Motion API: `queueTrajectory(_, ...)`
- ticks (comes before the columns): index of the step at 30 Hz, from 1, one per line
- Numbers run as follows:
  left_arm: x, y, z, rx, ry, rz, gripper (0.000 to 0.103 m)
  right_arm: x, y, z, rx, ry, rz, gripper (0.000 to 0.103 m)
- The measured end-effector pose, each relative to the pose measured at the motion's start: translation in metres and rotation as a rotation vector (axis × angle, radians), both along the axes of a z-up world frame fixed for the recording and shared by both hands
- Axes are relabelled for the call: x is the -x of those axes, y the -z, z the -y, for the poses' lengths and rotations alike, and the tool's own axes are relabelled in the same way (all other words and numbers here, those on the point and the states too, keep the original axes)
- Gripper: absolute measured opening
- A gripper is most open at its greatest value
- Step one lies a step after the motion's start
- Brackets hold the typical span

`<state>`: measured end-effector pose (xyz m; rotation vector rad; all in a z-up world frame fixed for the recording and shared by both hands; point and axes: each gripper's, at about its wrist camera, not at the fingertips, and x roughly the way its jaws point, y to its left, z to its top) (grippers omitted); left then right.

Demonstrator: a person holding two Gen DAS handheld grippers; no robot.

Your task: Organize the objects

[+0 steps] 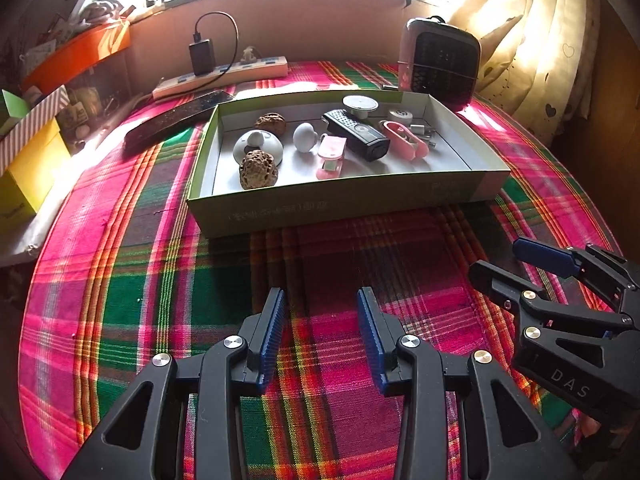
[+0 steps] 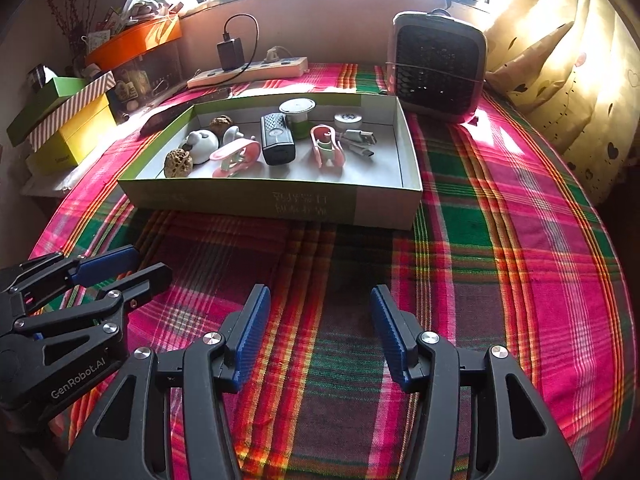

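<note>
Left wrist view shows the left gripper low over the plaid cloth that covers the desk. Its two blue pads stand apart with a gap between them. Nothing is in the gap, and the pads touch nothing. The right gripper pokes in from the right side of this view. Its jaws are open too, and they hold nothing.

From the right wrist view, the right gripper has a wider gap than the left one. Only cloth shows between its pads. The left gripper comes in from the left edge, also empty.

Past both grippers, well apart from them, a shallow cardboard box sits on the cloth with its top open. All the small things lie inside it. At the left end are two bumpy brown walnuts, one near the front wall and one farther back. A round grey holder lies between them. Beside it is a small white egg-shaped thing. Next come a pink clip and a black boxy gadget in the middle. Behind the gadget stands a small pot with a round flat lid. To the right are a second pink clip, a small white round thing and a grey charging cable with plugs.

Behind the box sit a white power strip with a black charger plugged in, and a small heater.
</note>
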<state>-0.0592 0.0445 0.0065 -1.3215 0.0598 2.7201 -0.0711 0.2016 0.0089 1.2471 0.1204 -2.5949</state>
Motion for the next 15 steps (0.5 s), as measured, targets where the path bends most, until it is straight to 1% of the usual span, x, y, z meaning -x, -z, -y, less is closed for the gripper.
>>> queueTrajectory(1,-0.001,0.001,0.000,-0.005,0.001,0.003,0.035,-0.001,0.001,-0.001,-0.004,0.005,0.001,0.054)
queueTrajectory(5,-0.007,0.002,-0.003,0.015,-0.007,-0.009,0.036,-0.006,0.001,-0.004,-0.006,0.017,0.003,0.054)
queueTrajectory(9,-0.010,0.002,-0.005,0.003,-0.026,-0.013,0.041,-0.012,0.001,-0.006,-0.011,0.025,0.001,0.055)
queueTrajectory(12,-0.012,0.003,-0.009,0.024,-0.037,-0.024,0.042,-0.014,0.002,-0.008,-0.010,0.034,0.003,0.061)
queueTrajectory(15,-0.011,0.003,-0.008,0.010,-0.048,-0.022,0.043,-0.016,0.002,-0.008,-0.019,0.042,0.004,0.064)
